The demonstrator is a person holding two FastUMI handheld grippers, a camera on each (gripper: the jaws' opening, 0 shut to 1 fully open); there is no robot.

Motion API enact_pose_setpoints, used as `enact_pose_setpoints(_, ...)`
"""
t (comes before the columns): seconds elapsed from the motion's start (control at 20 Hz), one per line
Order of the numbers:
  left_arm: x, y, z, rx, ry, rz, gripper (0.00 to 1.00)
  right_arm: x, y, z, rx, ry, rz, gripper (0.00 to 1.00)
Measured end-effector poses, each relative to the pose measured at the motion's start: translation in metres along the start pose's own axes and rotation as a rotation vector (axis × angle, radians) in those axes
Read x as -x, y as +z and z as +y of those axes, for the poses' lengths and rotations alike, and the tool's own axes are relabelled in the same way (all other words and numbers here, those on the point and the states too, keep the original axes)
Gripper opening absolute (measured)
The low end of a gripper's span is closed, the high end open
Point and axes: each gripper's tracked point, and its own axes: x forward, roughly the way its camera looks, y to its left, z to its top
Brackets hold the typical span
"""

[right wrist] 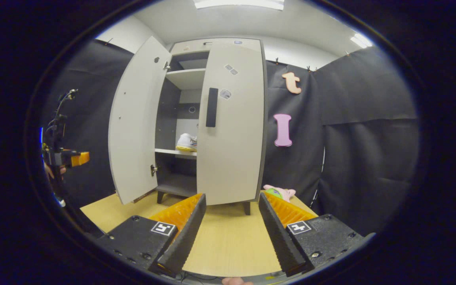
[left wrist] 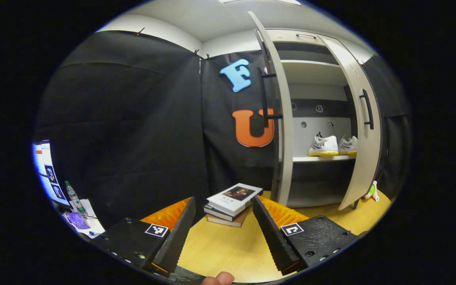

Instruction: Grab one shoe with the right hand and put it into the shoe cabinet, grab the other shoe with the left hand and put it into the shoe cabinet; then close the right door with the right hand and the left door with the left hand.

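The tall pale grey shoe cabinet (right wrist: pixel 196 126) is seen on the light wooden worktop (right wrist: pixel 228 241). Its right door (right wrist: pixel 232 130) is almost shut, while its left door (left wrist: pixel 279 118) is wide open. The two white shoes with yellow soles (left wrist: pixel 331 146) are placed side by side on the middle shelf (left wrist: pixel 323 158). The left gripper (left wrist: pixel 222 233) and the right gripper (right wrist: pixel 230 233) are held well apart from the cabinet, with their fingers spread wide and nothing between them. It is judged that the left door could be missed or pushed too hard, because its edge is thin and the stack of books (left wrist: pixel 232 204) lies near it. A small soft toy (right wrist: pixel 278 192) rests beside the cabinet foot.
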Motion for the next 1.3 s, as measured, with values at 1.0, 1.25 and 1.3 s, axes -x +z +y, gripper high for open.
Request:
enact_pose_setpoints(1.0, -0.087, 0.124, -0.027, 0.030, -0.153, -0.077, 0.85, -0.022, 0.005, -0.007, -0.044, -0.036, 0.028, 0.88)
enact_pose_setpoints(1.25, -0.075, 0.124, -0.048, 0.019, -0.183, -0.083, 0.86, -0.028, 0.008, -0.007, -0.042, -0.021, 0.027, 0.88)
enact_pose_setpoints(1.3, -0.071, 0.125, -0.054, 0.015, -0.189, -0.086, 0.86, -0.027, 0.009, -0.009, -0.040, -0.023, 0.026, 0.88)
